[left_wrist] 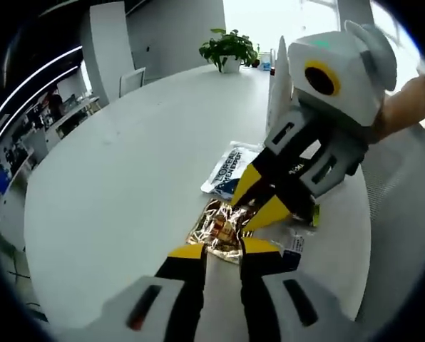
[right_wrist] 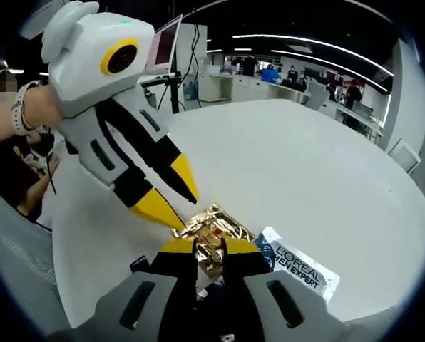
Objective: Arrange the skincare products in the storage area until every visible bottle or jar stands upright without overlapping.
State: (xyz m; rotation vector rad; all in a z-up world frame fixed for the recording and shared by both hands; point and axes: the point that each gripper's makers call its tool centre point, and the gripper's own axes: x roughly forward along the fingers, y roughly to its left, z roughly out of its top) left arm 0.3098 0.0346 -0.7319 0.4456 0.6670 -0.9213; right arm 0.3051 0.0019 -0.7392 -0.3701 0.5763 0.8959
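A crinkled gold foil packet (left_wrist: 219,226) (right_wrist: 211,226) lies on the white round table (left_wrist: 127,178) (right_wrist: 291,178). My left gripper (left_wrist: 223,249) has its jaws closed in on the packet's near edge. From the opposite side my right gripper (right_wrist: 209,248) pinches the packet between its narrow jaws. In the left gripper view the right gripper (left_wrist: 239,214) comes in from the right, its yellow tips on the foil. The left gripper (right_wrist: 186,214) reaches in from the left in the right gripper view. Beside the foil lies a flat white L'Oreal Men Expert sachet (left_wrist: 227,171) (right_wrist: 298,267).
A small dark packet with a white label (left_wrist: 297,244) (right_wrist: 137,265) sits at the table edge beside the foil. A potted plant (left_wrist: 228,48) stands at the table's far side. A person's hand and wrist (right_wrist: 23,114) hold the left gripper. Office desks lie beyond.
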